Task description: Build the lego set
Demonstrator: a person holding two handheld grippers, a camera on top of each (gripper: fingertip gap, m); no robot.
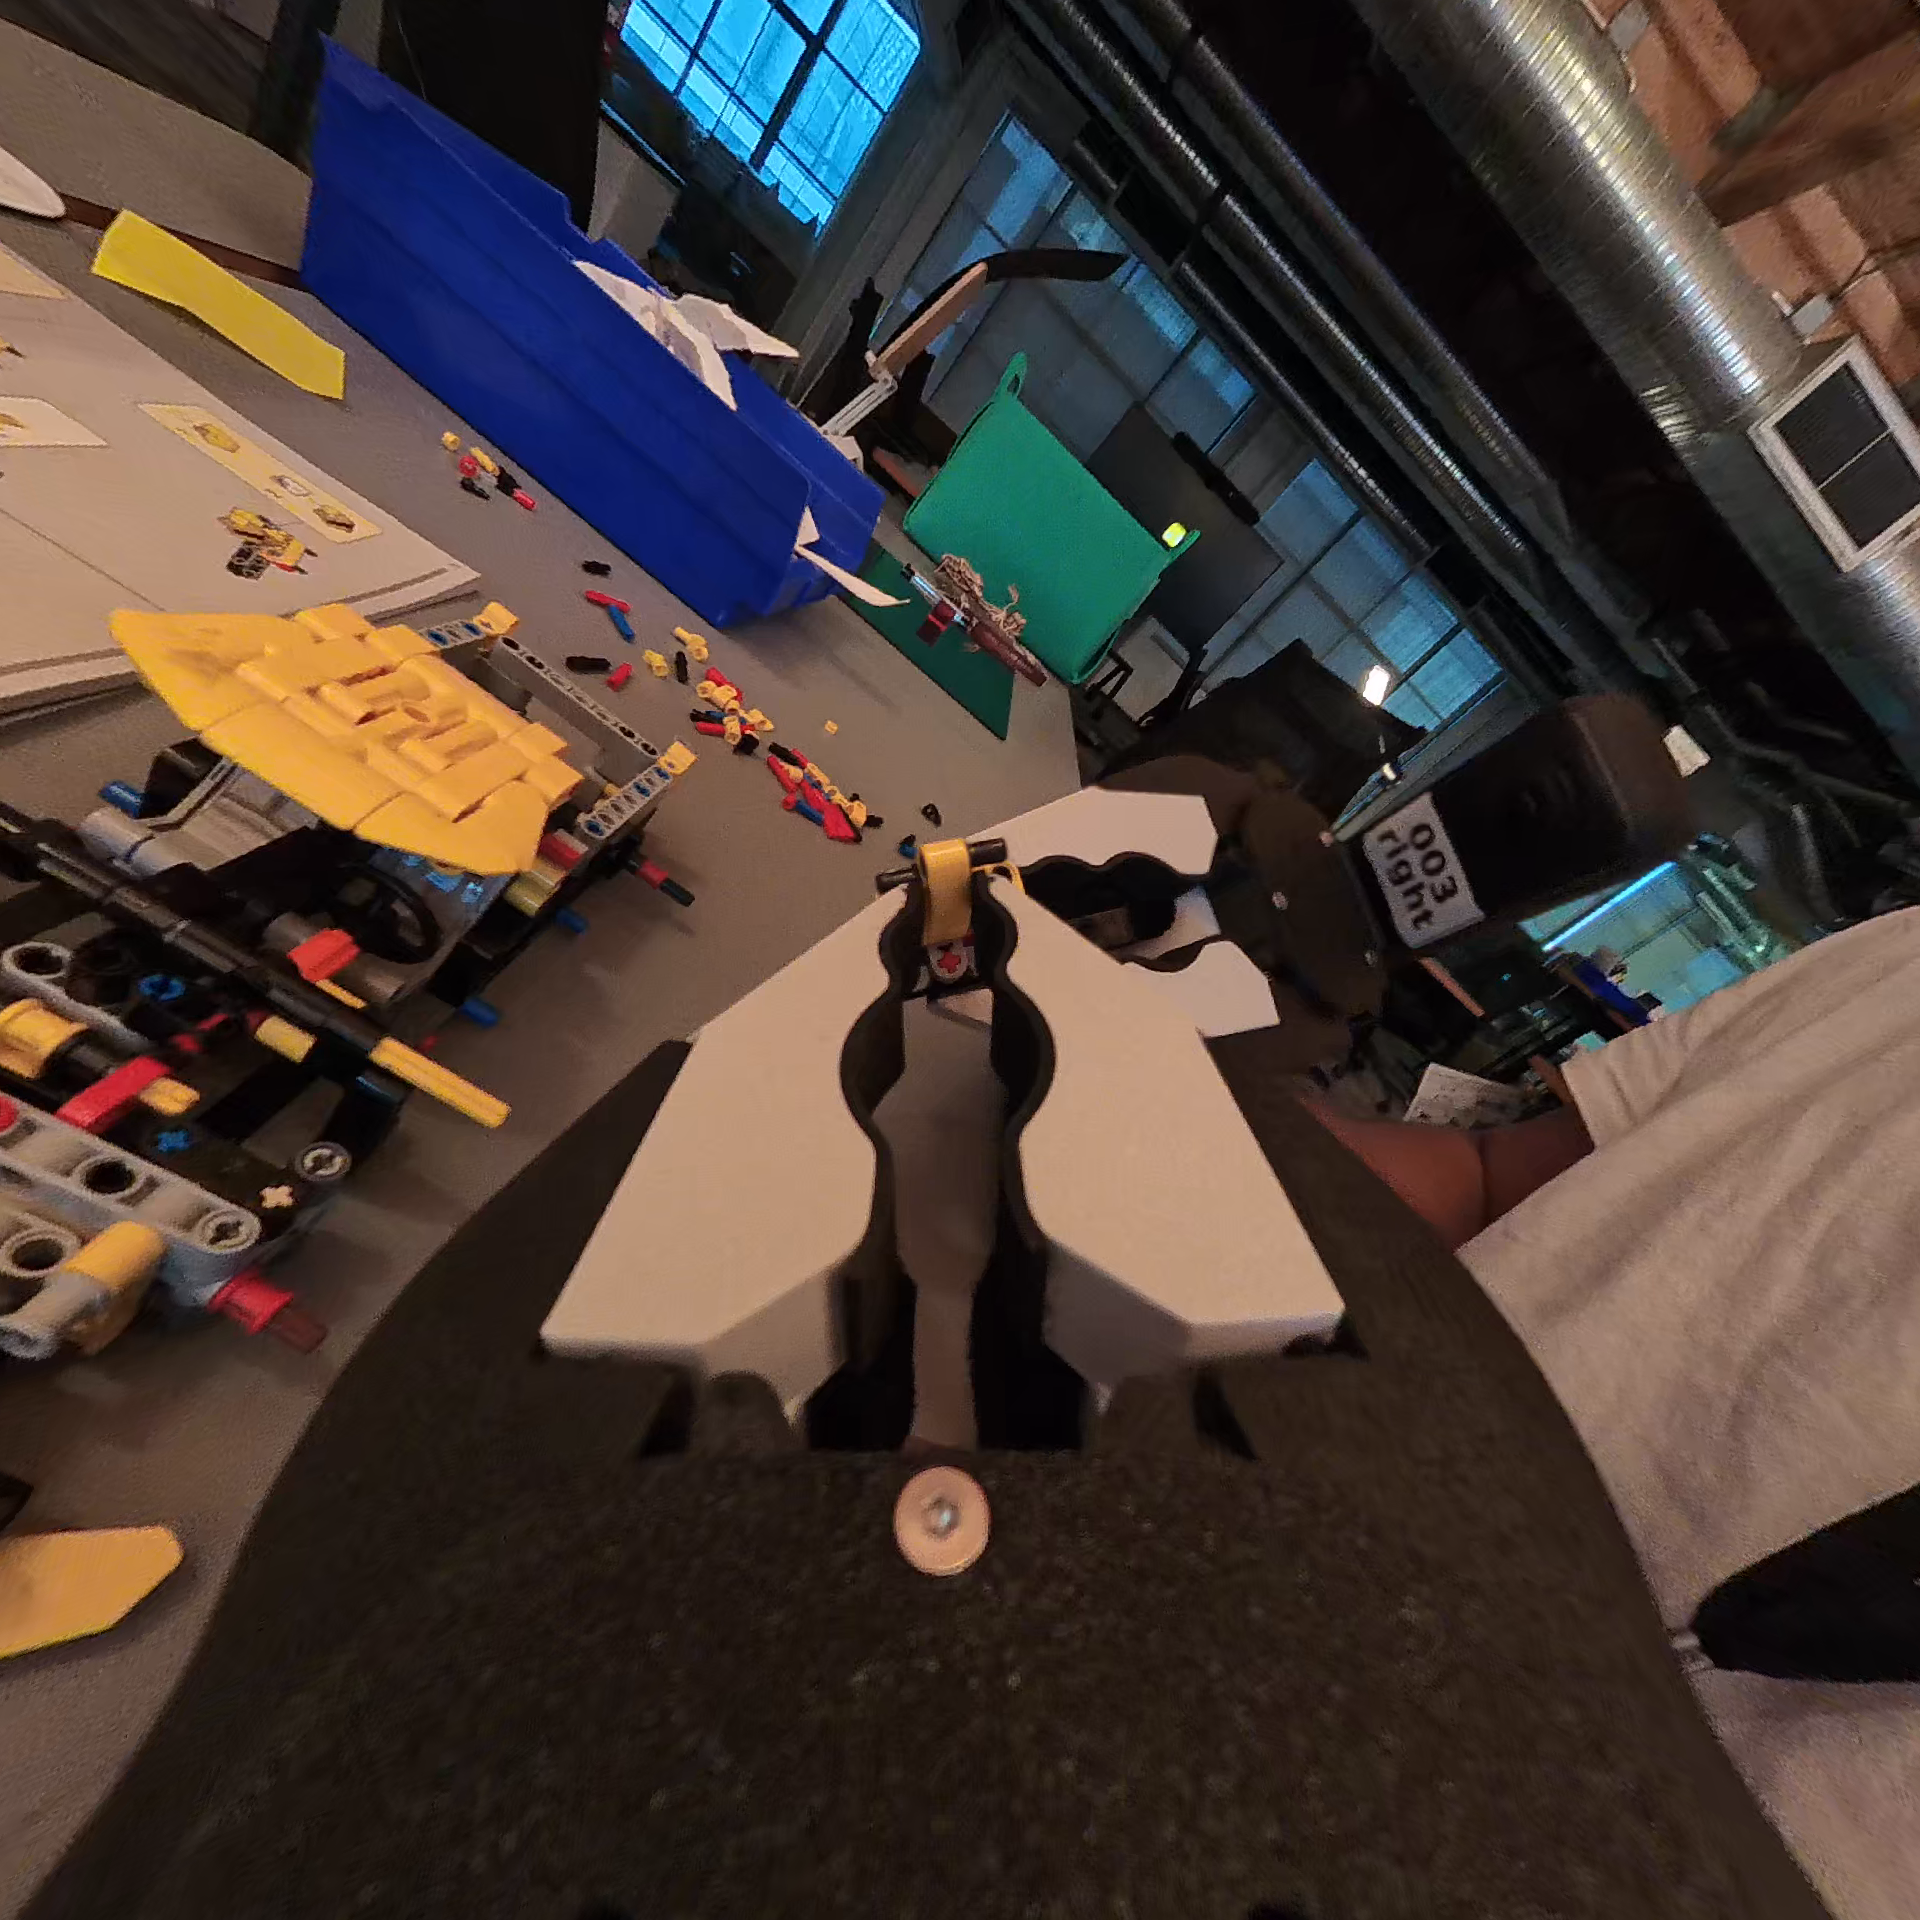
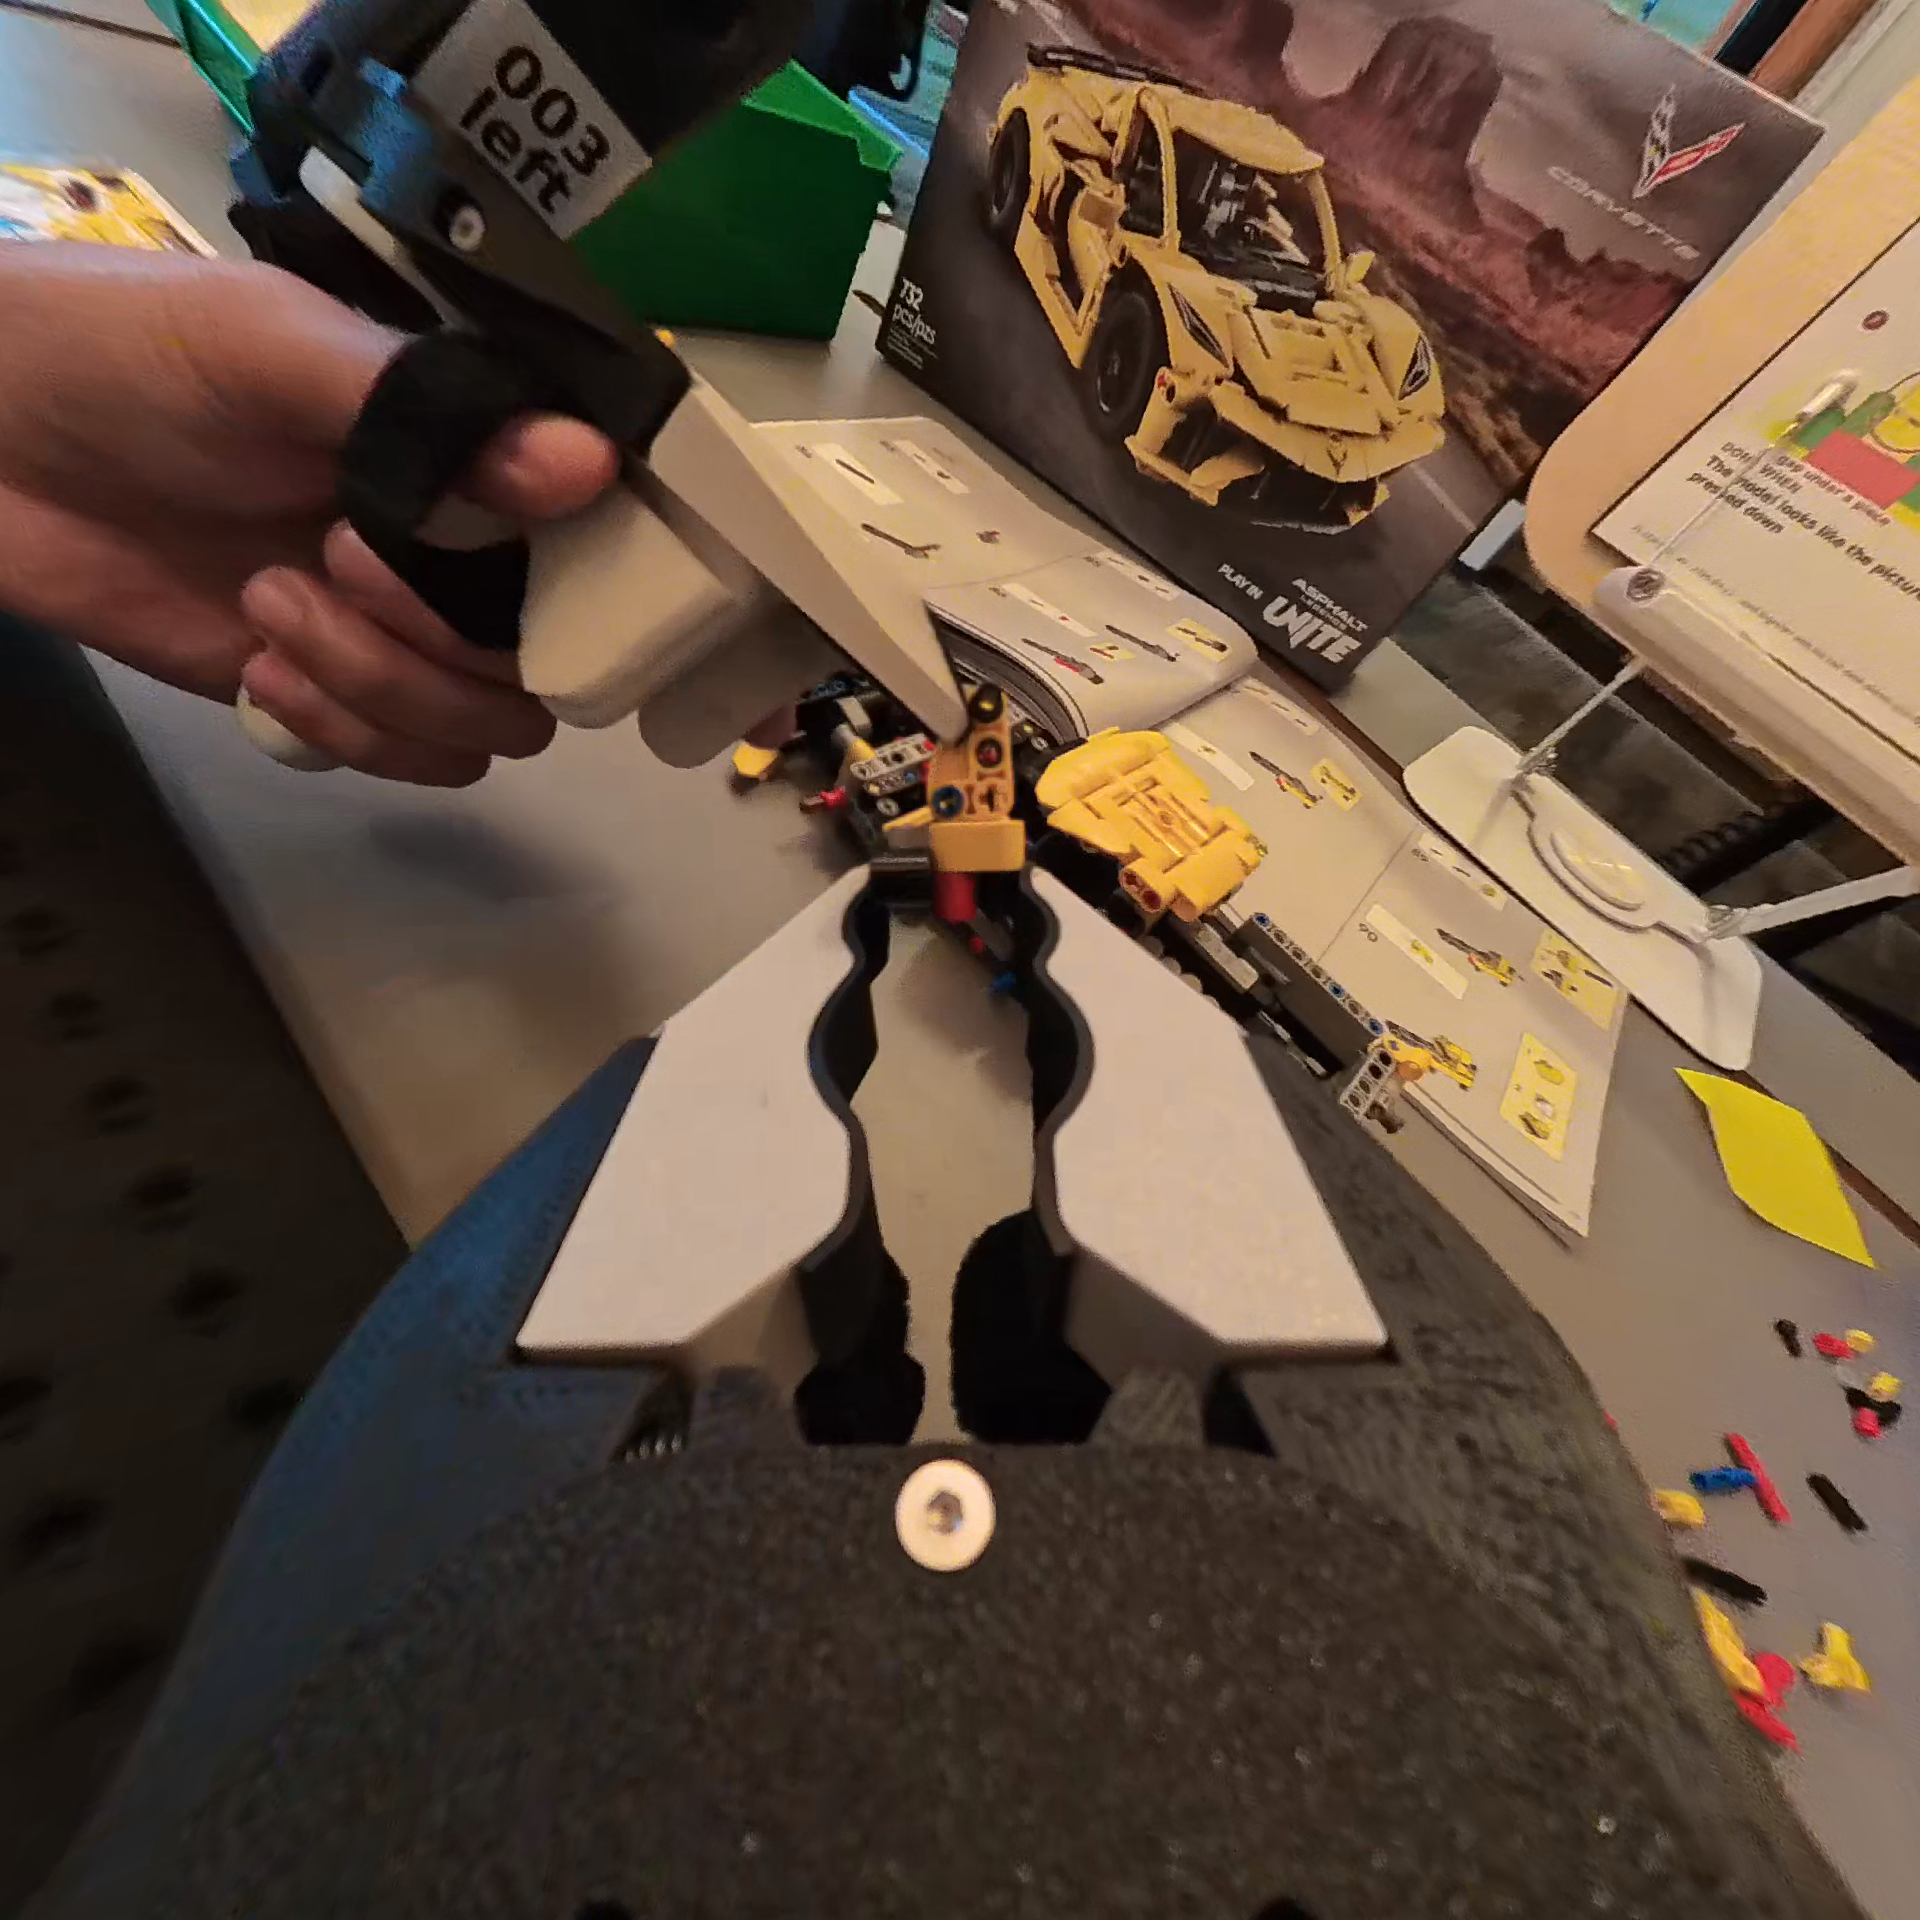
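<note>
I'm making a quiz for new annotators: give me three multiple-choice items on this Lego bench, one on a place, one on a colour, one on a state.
1. Where is the open instruction booklet?
A. Flat on the table in front of the set's box
B. Inside the blue bin
C. On the floor

2. What colour is the small assembly gripped by the right tongs?
A. Green
B. Mainly yellow
C. White

3. What state are the left tongs in?
A. Wide open, empty
B. Out of view
C. Closed on the small assembly

Answers: 1 A, the booklet lies at the foot of the box; 2 B, yellow parts dominate; 3 C, their tips pinch its yellow top.
</note>
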